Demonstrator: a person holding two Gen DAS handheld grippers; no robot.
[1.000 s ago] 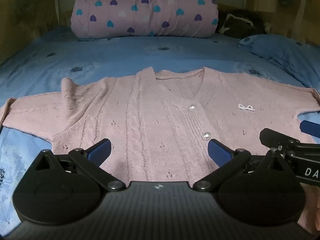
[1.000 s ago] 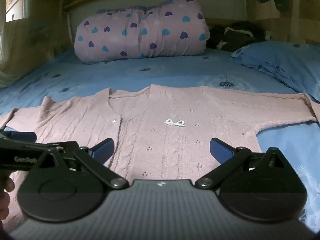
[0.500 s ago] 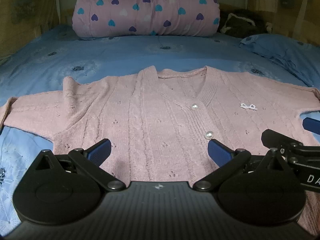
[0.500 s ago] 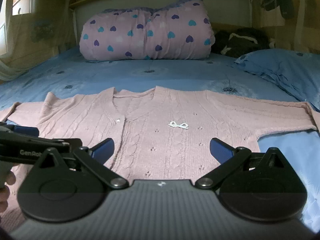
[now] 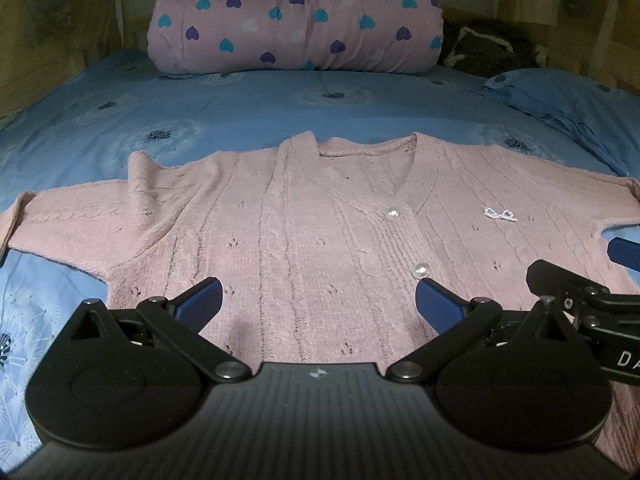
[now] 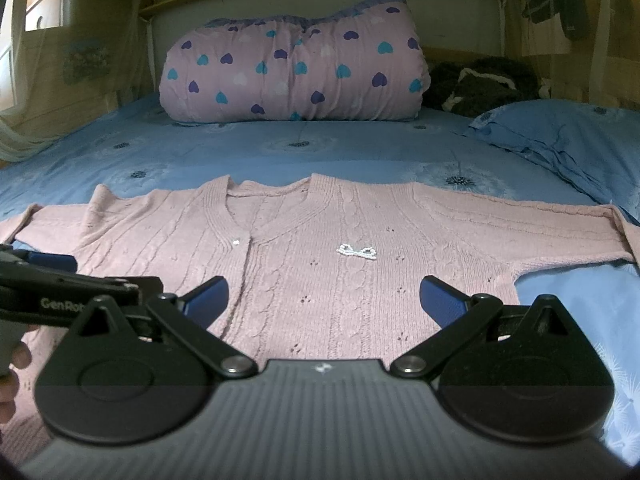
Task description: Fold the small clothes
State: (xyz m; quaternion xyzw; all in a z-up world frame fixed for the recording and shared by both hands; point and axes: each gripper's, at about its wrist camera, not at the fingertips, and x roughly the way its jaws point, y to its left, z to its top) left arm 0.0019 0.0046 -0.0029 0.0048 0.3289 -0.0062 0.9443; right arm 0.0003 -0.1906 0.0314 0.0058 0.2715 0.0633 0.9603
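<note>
garment: pink cable-knit cardigan [image 5: 320, 232] with pearl buttons, spread flat, front side up, on blue dandelion-print bedsheet [image 5: 240, 108]; both sleeves out sideways, neckline toward far end of bed
garment detail: buttoned placket down the middle; top pearl button [image 5: 392, 213] at base of V-neck, second one [image 5: 421, 270] lower; small white beaded bow [image 5: 500, 214] on chest panel, also seen in right wrist view [image 6: 356, 251]
left sleeve: folded ridge at shoulder seam [image 5: 138, 168], cuff near left frame edge
left gripper: [image 5: 318, 304] blue-padded fingers spread wide, nothing between them; low over lower body of cardigan, near hem; contact with knit cannot be judged
right gripper: [image 6: 324, 296] fingers likewise released and wide apart, nothing clamped; over right half of cardigan [image 6: 340, 280] below the bow
relative position: the two grippers side by side, close; right gripper's black linkage and blue tip enter left wrist view at right edge [image 5: 624, 256]; left gripper's body, marked "GenRob", enters right wrist view at left edge [image 6: 52, 276]
hand: fingertips on left gripper handle visible at lower left of right wrist view [image 6: 12, 376]
background: rolled pink quilt with blue and purple hearts [image 5: 296, 20] at head of bed; blue pillow [image 6: 568, 140] on right; dark fuzzy item [image 6: 480, 84] between quilt and pillow
</note>
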